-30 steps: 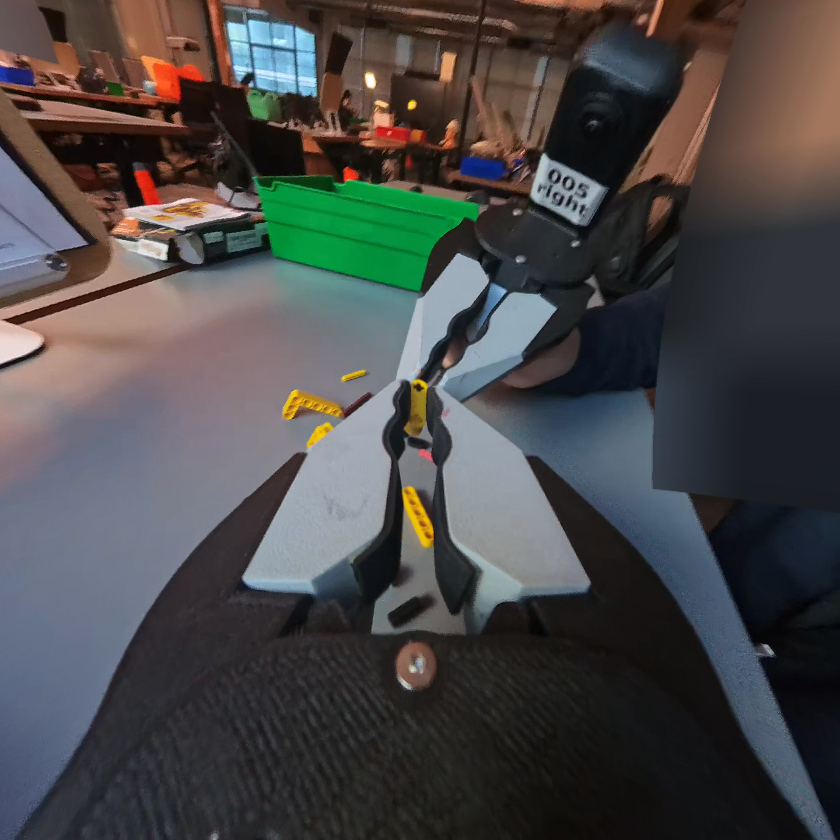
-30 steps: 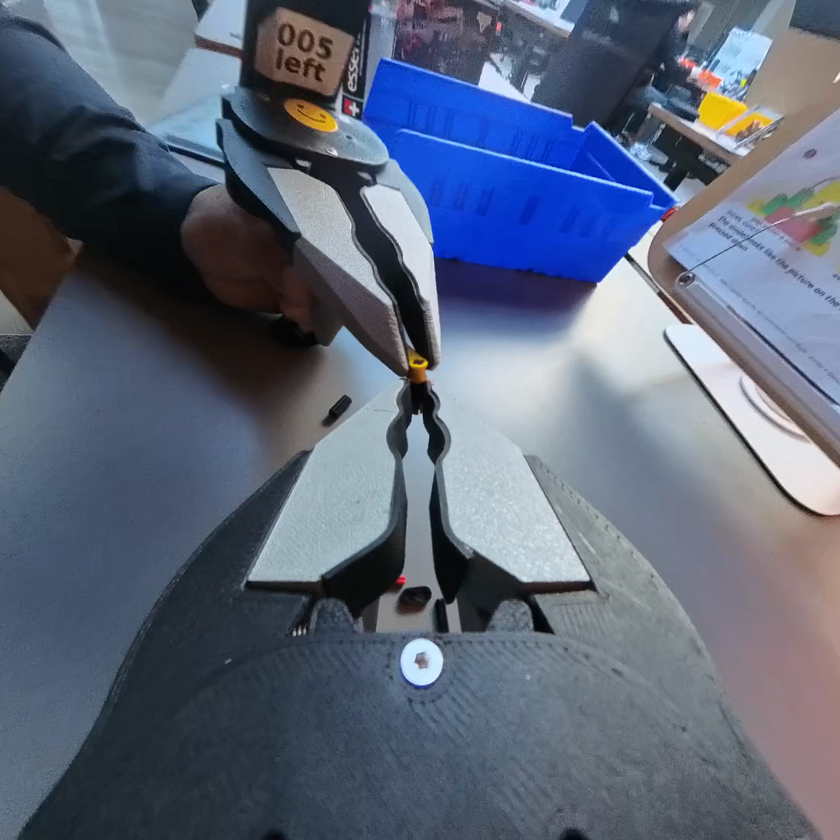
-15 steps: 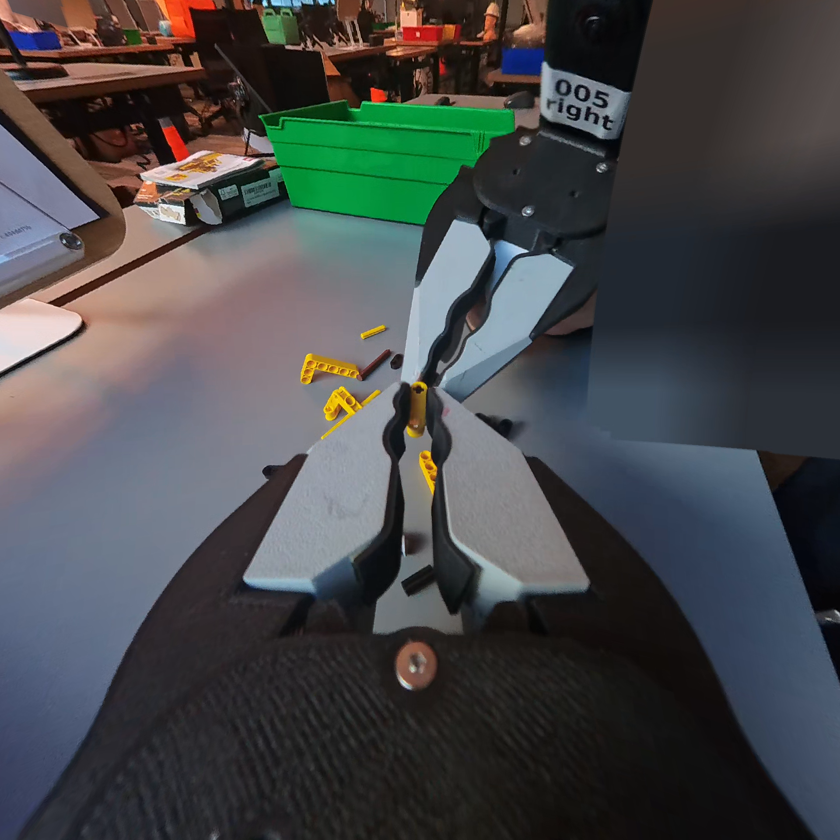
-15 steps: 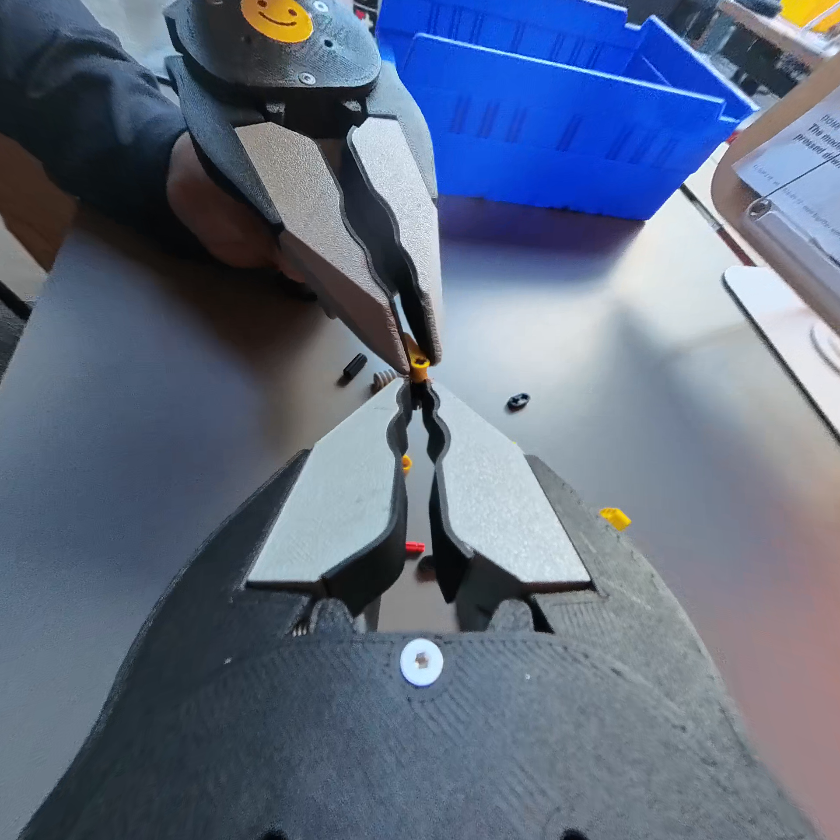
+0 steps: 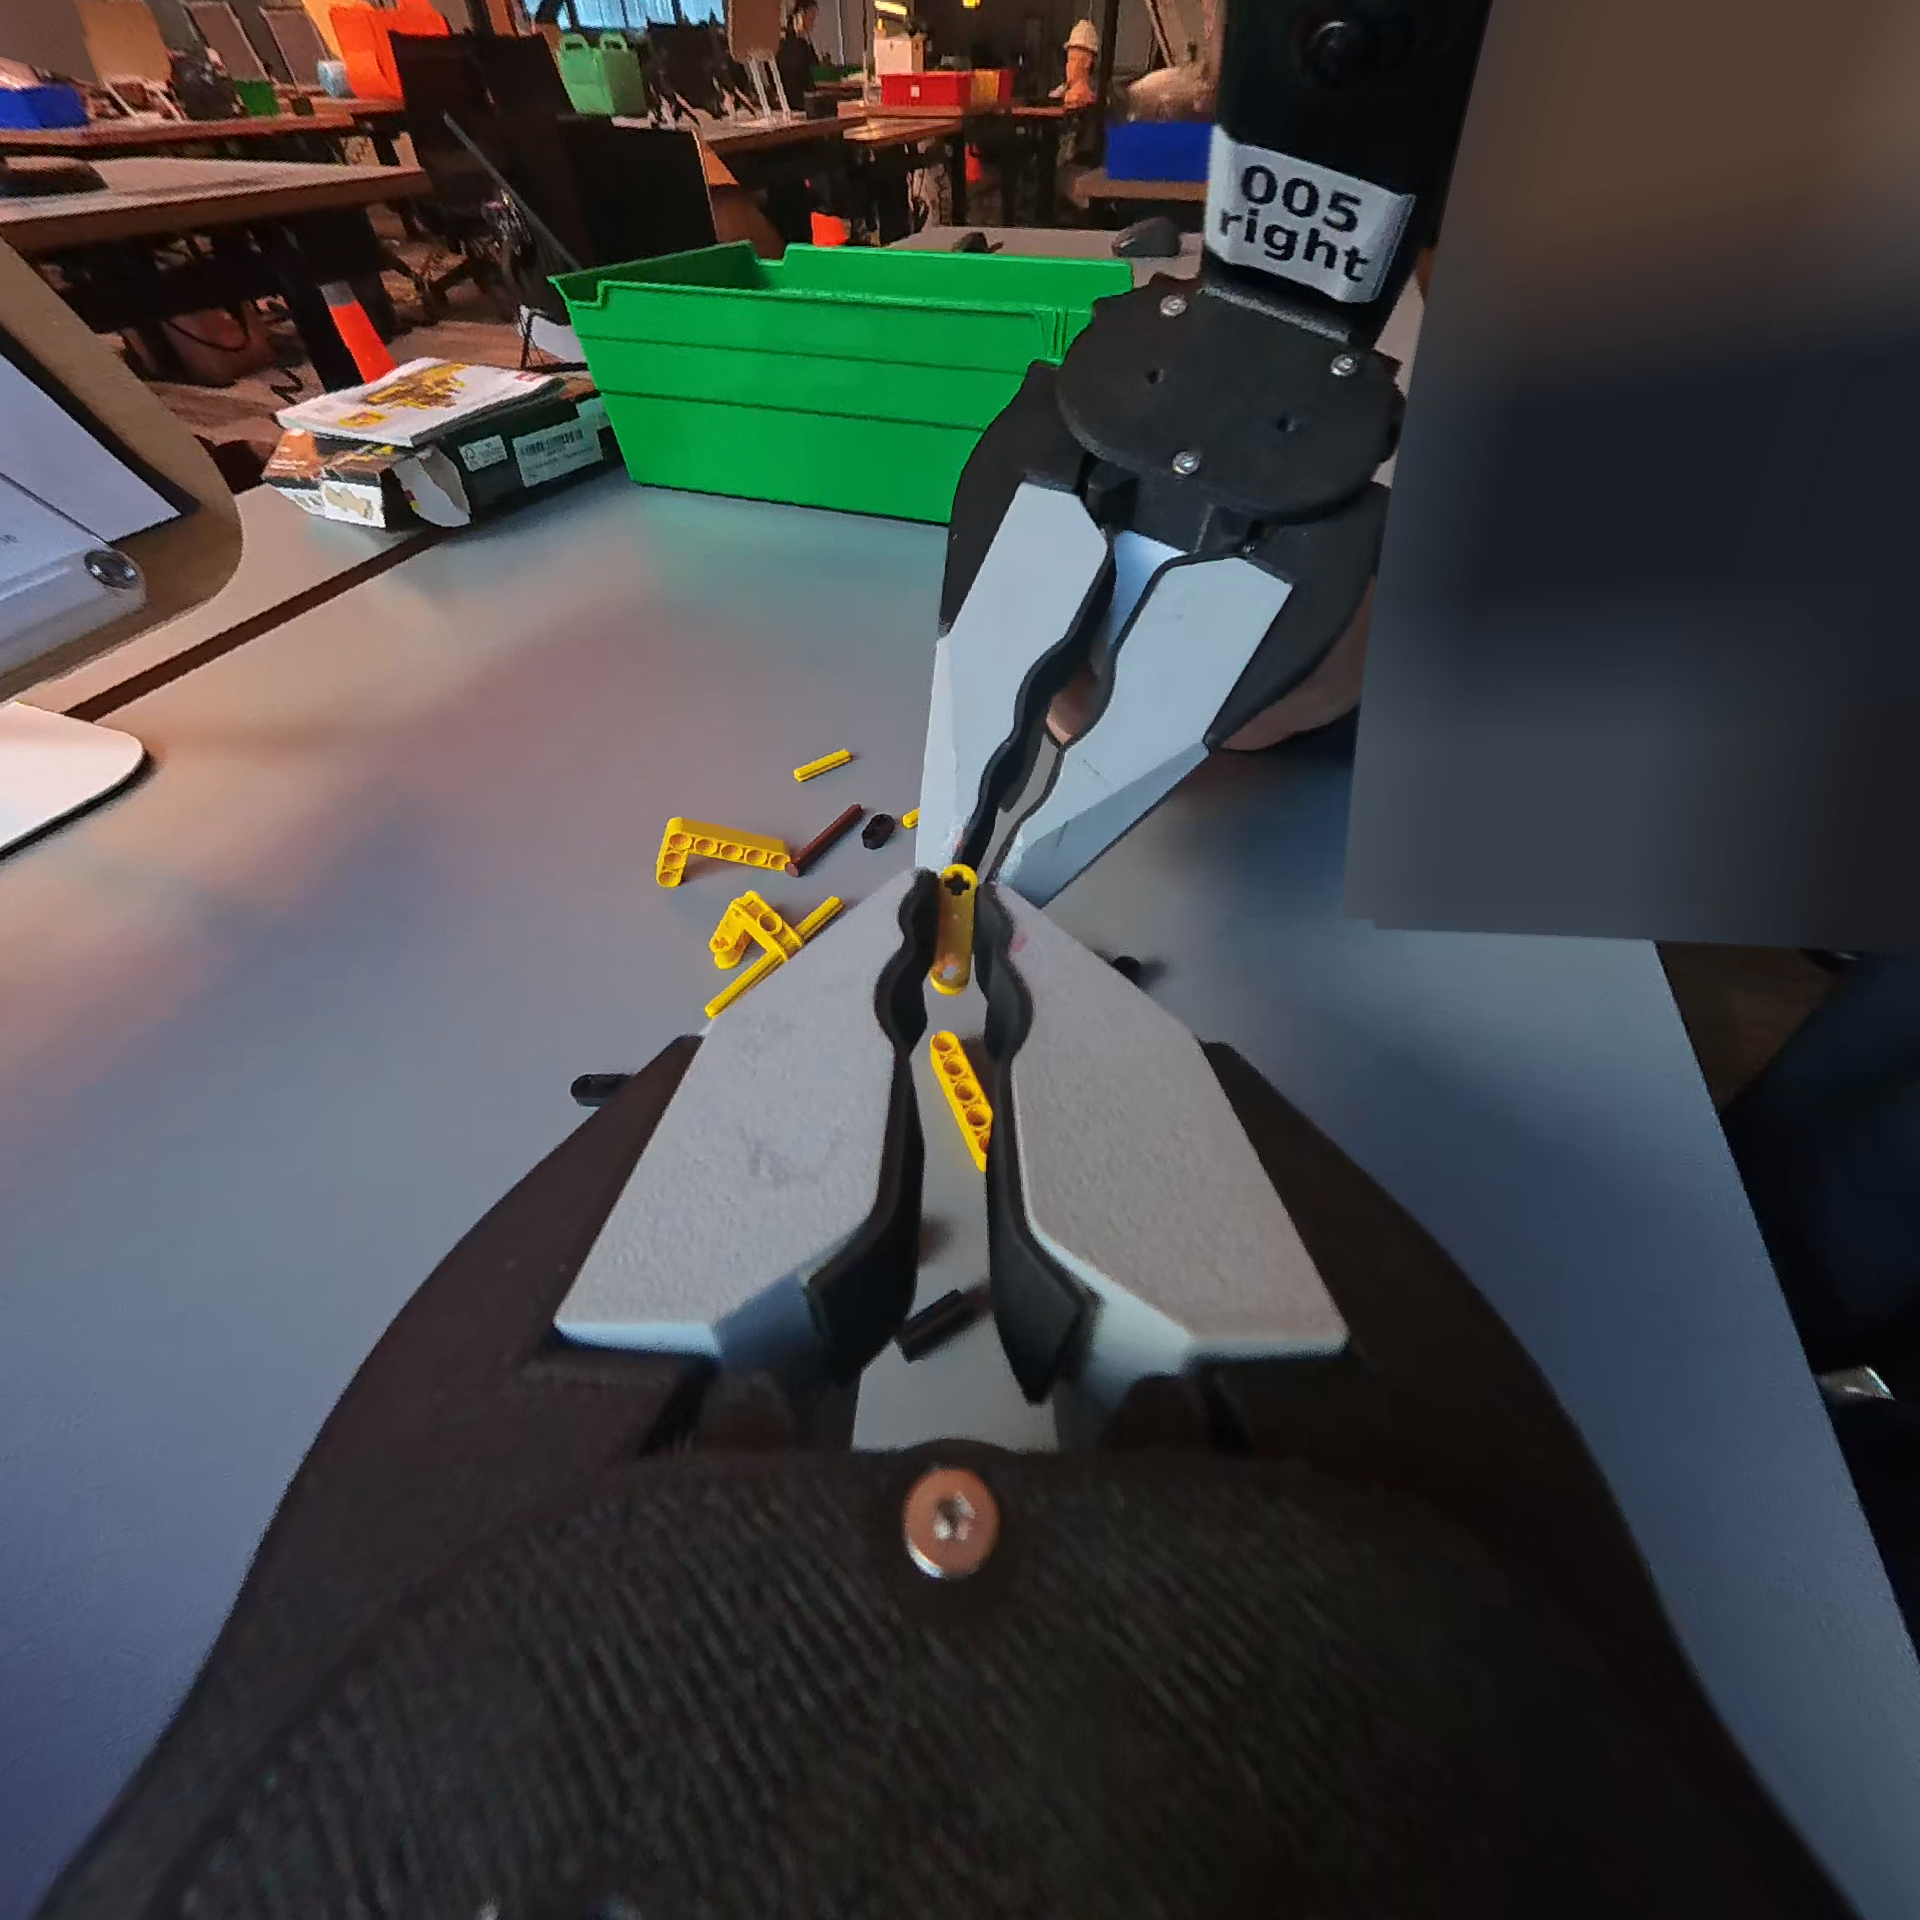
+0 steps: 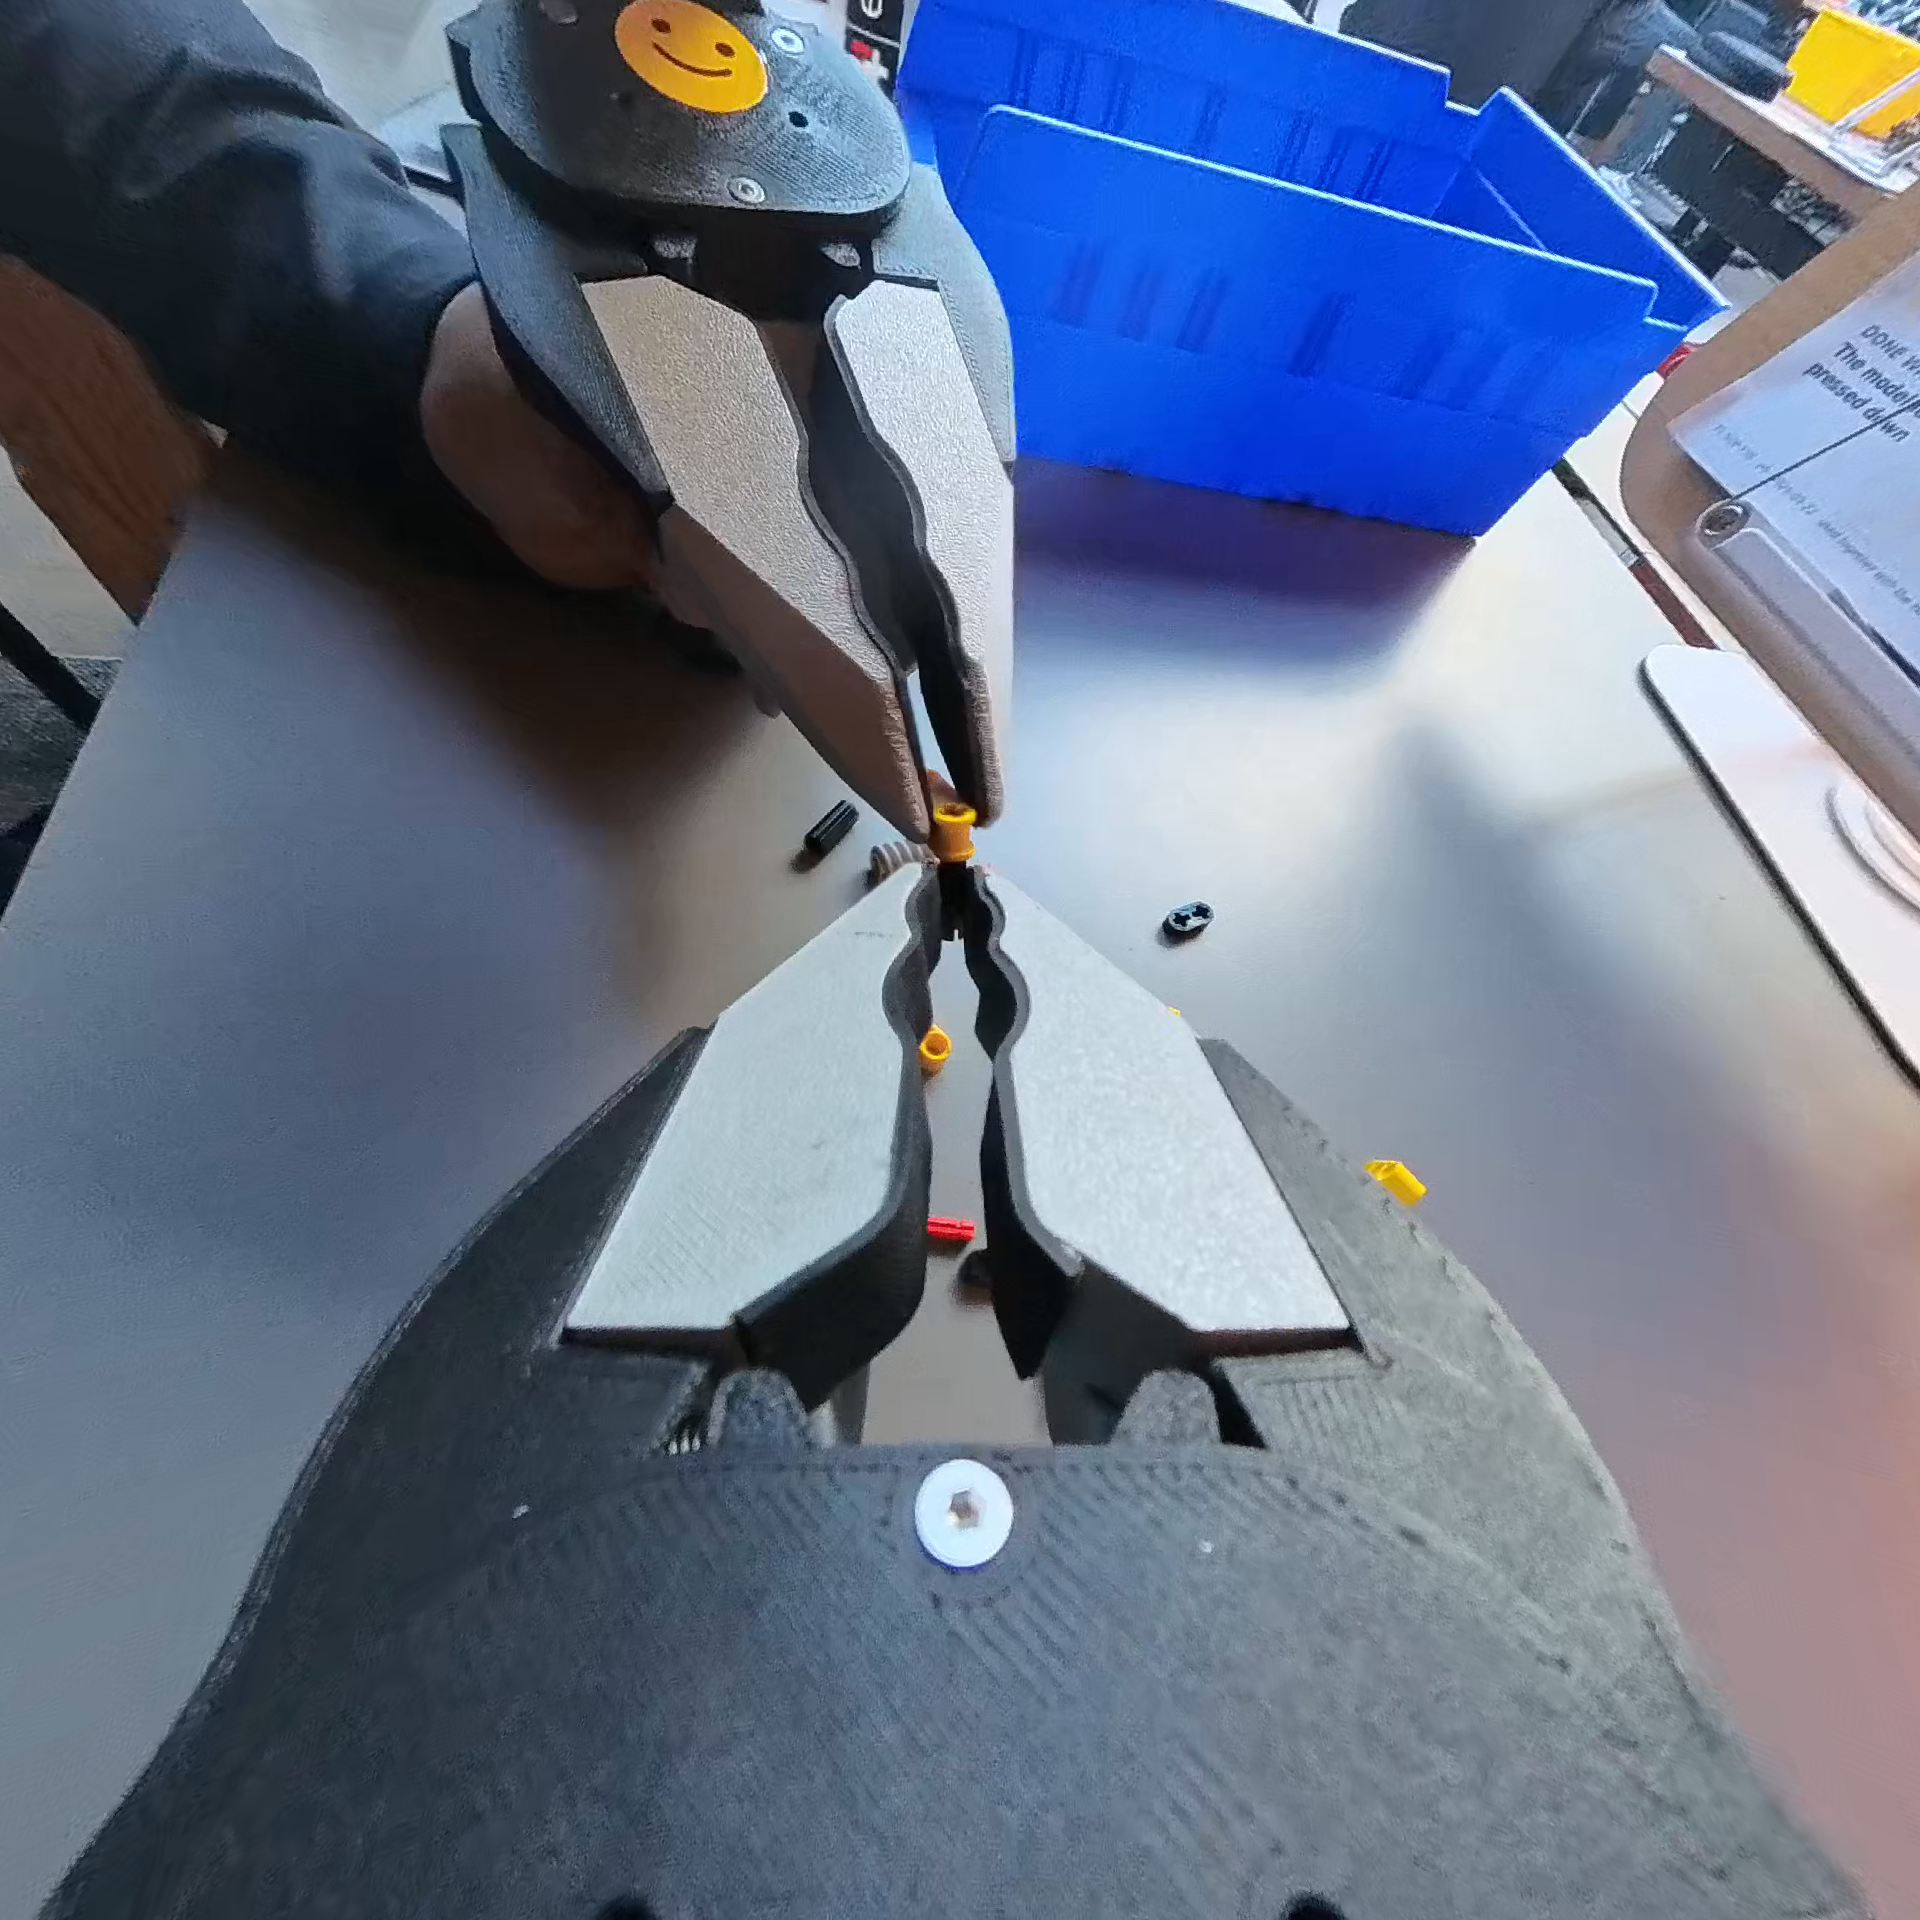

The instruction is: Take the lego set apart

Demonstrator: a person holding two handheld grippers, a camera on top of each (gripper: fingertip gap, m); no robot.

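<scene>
My left gripper (image 5: 951,896) is shut on a small yellow lego piece (image 5: 954,930), held upright above the grey table (image 5: 416,935). My right gripper (image 5: 982,847) comes down from the upper right and meets the top of that piece tip to tip. In the right wrist view my right gripper (image 6: 951,902) is shut on a small black part (image 6: 950,891) that joins the yellow piece (image 6: 951,831), which the left gripper (image 6: 951,812) pinches from above. Where the two parts join is mostly hidden by the fingertips.
Loose parts lie on the table: a yellow L-beam (image 5: 717,854), a yellow straight beam (image 5: 961,1096), a brown axle (image 5: 826,840), a black connector (image 6: 1188,920), a red pin (image 6: 950,1230). A green bin (image 5: 831,384), a blue bin (image 6: 1299,312) and a paper stand (image 6: 1818,468) ring the area. My left and right fingertips are right by each other.
Both grippers have tipped downward and drawn closer to the table, staying tip to tip. Both grips are unchanged and the yellow piece is still between them.
</scene>
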